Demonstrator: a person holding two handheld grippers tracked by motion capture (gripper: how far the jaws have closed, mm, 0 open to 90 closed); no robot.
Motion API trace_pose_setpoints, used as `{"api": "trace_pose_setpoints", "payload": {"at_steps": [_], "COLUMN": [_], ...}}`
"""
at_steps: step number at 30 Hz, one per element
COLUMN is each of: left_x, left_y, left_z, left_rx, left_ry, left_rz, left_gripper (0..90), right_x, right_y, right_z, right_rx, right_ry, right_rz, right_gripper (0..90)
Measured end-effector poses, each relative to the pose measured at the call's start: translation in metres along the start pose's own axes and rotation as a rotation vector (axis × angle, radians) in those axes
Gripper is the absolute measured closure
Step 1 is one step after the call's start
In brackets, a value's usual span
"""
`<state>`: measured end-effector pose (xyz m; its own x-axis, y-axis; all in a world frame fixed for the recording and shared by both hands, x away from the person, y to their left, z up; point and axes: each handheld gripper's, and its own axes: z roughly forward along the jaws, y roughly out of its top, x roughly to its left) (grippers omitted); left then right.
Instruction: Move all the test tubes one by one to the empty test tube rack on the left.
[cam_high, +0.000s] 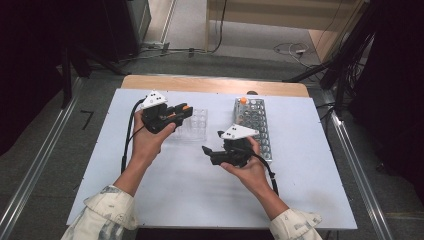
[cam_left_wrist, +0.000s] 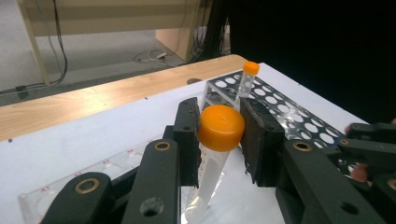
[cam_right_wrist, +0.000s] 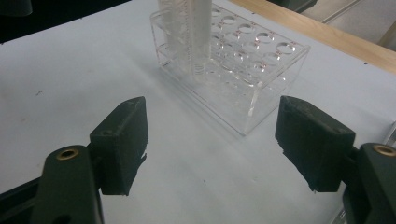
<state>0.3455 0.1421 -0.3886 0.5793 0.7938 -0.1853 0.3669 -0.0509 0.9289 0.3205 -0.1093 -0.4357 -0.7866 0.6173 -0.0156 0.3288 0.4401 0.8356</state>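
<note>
Left gripper (cam_left_wrist: 219, 140) pinching tube (cam_left_wrist: 212, 172), upright, cap up | clear rack (cam_high: 194, 124) beneath | right gripper (cam_right_wrist: 210, 140) spread | metal rack (cam_high: 255, 125) at 3 o'clock.

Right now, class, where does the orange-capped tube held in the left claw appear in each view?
High view: the orange-capped tube is upper left of centre, at the left claw tip, over the clear rack.
Left gripper view: centre, cap between the black jaws.
Right gripper view: its clear body stands at top centre, cap cut off.
Shared landmark: the clear rack.
</note>
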Motion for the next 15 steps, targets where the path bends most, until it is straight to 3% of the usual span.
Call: {"api": "trace_pose_setpoints", "payload": {"at_steps": [15], "left_x": [0.012], "left_y": [0.005], "left_z": [0.015], "left_rx": [0.007], "left_ry": [0.045], "left_rz": [-0.002], "left_gripper": [70.3], "right_x": [-0.002], "right_y": [0.000], "right_z": [-0.002], "right_rx": [-0.007], "right_ry": [0.001], "right_rz": [0.003], "right_gripper": [24.5]}}
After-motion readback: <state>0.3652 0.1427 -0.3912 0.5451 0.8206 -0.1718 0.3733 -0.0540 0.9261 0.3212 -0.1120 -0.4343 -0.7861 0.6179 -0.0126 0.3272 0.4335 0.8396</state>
